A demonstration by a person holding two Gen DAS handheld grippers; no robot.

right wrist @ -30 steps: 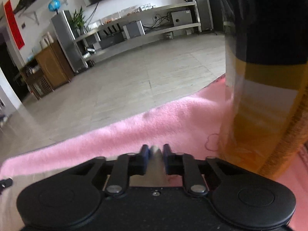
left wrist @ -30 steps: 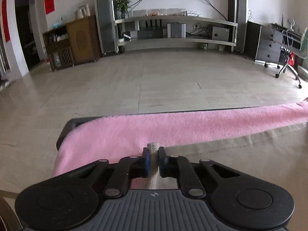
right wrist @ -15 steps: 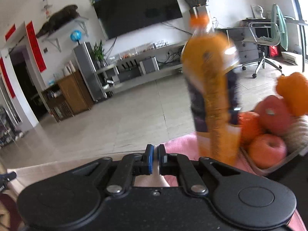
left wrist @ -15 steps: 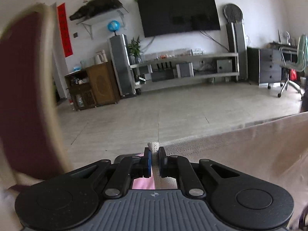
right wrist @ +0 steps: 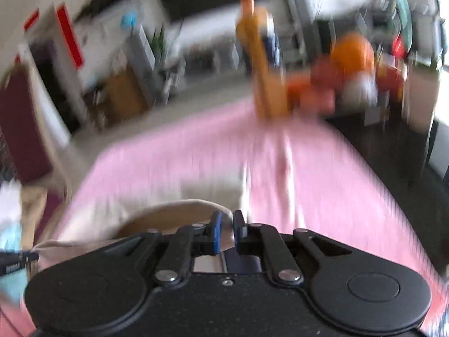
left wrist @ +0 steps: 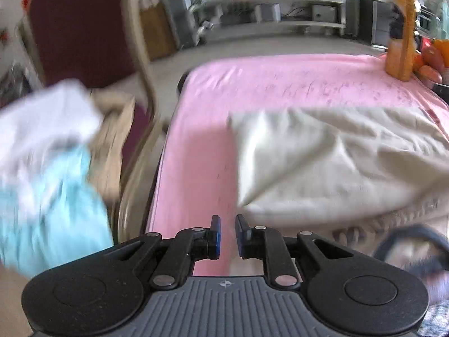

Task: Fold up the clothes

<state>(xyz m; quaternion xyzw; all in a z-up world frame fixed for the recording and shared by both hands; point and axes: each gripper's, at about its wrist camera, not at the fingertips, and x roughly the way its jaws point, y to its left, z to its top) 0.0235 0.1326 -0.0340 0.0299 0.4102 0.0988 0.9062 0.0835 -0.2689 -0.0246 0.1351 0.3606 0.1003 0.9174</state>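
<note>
A beige garment [left wrist: 331, 163] lies folded over on the pink-covered table [left wrist: 252, 78]. My left gripper [left wrist: 227, 234] hangs above the table's near left side, its jaws a small way apart with nothing between them; the garment lies just to its right. In the blurred right wrist view, my right gripper [right wrist: 226, 231] has a narrow gap between its jaws, and a beige garment edge [right wrist: 174, 213] curls just in front and to its left. Whether cloth is pinched there is unclear.
An orange drink bottle [left wrist: 401, 31] and a fruit bowl [left wrist: 432, 59] stand at the table's far right corner. A chair [left wrist: 84, 36] left of the table carries a pile of white and light-blue clothes [left wrist: 47, 151].
Both grippers have swung from level to looking down at the table. The left gripper was shut on the beige cloth and has let it go; the garment now lies folded on the table.
</note>
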